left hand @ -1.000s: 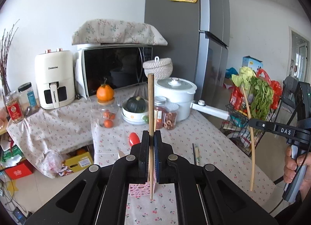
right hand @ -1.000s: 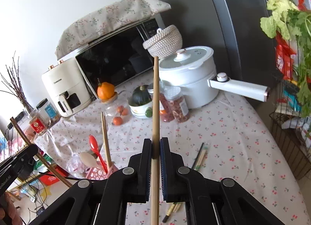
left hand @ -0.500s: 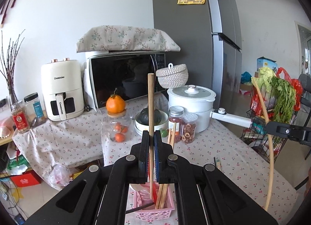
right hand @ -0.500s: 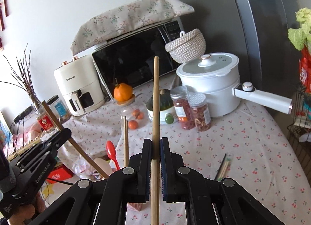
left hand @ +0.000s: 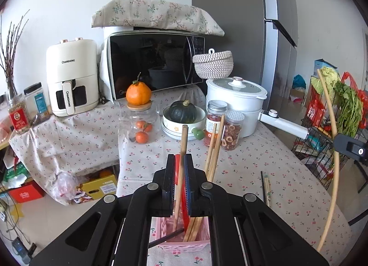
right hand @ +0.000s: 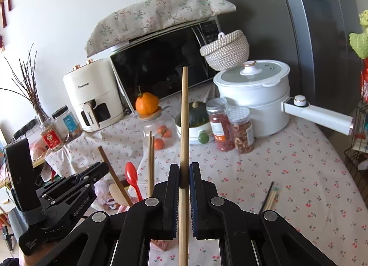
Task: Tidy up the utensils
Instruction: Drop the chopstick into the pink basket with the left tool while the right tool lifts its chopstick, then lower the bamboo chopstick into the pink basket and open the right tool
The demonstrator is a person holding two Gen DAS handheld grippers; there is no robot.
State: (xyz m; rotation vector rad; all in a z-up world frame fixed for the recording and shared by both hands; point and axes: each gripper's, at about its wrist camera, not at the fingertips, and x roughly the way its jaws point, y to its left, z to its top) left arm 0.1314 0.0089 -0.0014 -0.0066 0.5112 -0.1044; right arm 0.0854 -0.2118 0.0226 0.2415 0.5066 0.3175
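Note:
My left gripper (left hand: 179, 162) stands over a pink basket (left hand: 184, 240). A wooden chopstick (left hand: 182, 146) leans loose between its parted jaws, lower end in the basket among other chopsticks (left hand: 214, 146). My right gripper (right hand: 184, 170) is shut on a long wooden chopstick (right hand: 184, 116), held upright; it also shows in the left wrist view (left hand: 333, 151). The left gripper shows at the left of the right wrist view (right hand: 92, 174), with a red spoon (right hand: 132, 178) beside it. Loose chopsticks (right hand: 270, 199) lie on the tablecloth.
Behind stand a jar topped with an orange (left hand: 139, 116), a bowl with a squash (left hand: 184, 119), two snack jars (left hand: 230, 128), a white pot (left hand: 237, 103), a microwave (left hand: 156, 63) and an air fryer (left hand: 72, 77). A vegetable rack (left hand: 333, 114) stands right.
My left gripper dropped toward the pink basket and its jaws parted; the chopstick now rests in the basket. My right gripper kept its chopstick and shifted slightly.

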